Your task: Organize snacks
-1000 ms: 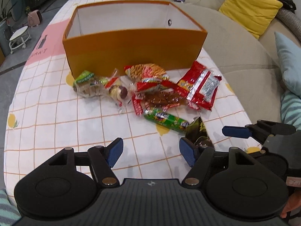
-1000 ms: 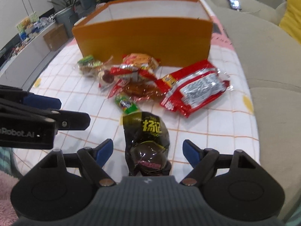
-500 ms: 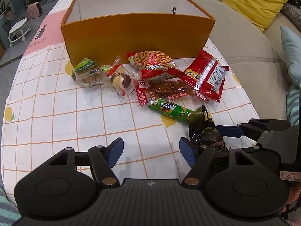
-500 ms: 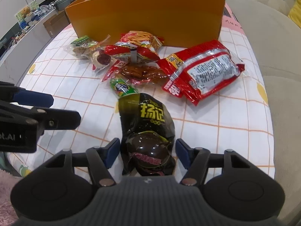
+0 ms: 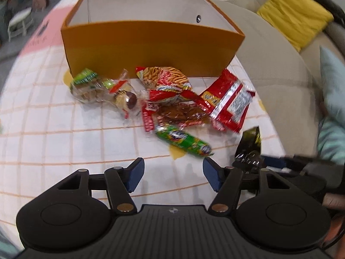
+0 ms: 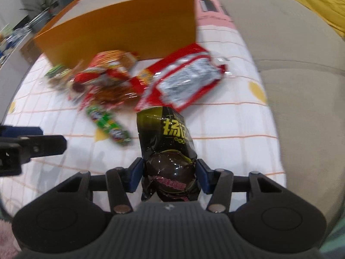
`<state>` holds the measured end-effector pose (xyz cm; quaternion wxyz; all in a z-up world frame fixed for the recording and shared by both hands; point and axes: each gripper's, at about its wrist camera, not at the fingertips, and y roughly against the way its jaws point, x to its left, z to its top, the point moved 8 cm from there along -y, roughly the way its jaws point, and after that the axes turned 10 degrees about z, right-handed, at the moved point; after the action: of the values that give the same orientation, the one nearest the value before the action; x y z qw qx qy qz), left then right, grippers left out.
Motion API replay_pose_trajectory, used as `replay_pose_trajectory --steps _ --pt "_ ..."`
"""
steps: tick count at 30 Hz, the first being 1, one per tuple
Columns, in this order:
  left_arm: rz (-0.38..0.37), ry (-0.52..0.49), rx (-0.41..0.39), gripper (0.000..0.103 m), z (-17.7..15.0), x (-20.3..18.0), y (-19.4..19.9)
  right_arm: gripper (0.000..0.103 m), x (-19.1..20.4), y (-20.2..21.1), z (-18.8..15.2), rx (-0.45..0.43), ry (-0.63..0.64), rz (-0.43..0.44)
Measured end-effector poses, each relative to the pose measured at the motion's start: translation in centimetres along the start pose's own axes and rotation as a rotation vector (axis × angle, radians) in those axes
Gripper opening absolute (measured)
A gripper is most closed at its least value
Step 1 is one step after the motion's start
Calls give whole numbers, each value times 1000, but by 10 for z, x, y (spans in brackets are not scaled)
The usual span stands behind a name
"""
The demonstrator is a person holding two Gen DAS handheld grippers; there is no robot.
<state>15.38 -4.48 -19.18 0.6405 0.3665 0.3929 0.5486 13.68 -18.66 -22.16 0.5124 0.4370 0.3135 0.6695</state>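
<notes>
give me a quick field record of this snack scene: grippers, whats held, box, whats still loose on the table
right gripper: jaws have just been closing, pads now on the black snack pouch
left gripper: open, nothing between the jaws
orange box: open top, no snack visible inside
loose on tablecloth: green tube snack, red and silver packet, orange stick-snack bag, clear-wrapped snacks

Yellow Chinese characters "扬记" on the black snack packet (image 6: 166, 129), other labels too blurred to read
</notes>
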Motion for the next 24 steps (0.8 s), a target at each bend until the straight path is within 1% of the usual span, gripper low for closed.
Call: replay_pose_trajectory --steps 2,4,5,9,12,15,19,20,21,23,24 --pt "-14 86 43 73 1 0 -10 51 -3 0 2 -5 -7 -1" --pt "-11 155 83 70 0 0 -20 51 -2 -1 4 -10 -3 0" --pt "-7 182 90 68 1 0 -24 51 -1 -2 4 -14 3 2" --pt "3 259 90 68 7 -6 -34 51 2 -4 8 -29 24 21" --pt "22 310 92 69 13 -8 -42 51 3 -9 9 -20 21 41" --pt "47 318 95 69 18 -12 -49 51 1 -14 9 -6 16 49" --pt "118 297 103 69 17 -14 -59 51 2 -15 10 -7 14 59" --pt "117 292 103 68 16 -14 -60 51 2 -15 10 -8 14 60" --pt "118 288 98 65 16 -14 -60 51 2 -15 10 -8 13 60" --pt "114 267 93 53 16 -13 -59 52 1 -16 11 -7 12 60" --pt "102 263 101 50 15 -13 -59 52 0 -16 11 -7 11 60"
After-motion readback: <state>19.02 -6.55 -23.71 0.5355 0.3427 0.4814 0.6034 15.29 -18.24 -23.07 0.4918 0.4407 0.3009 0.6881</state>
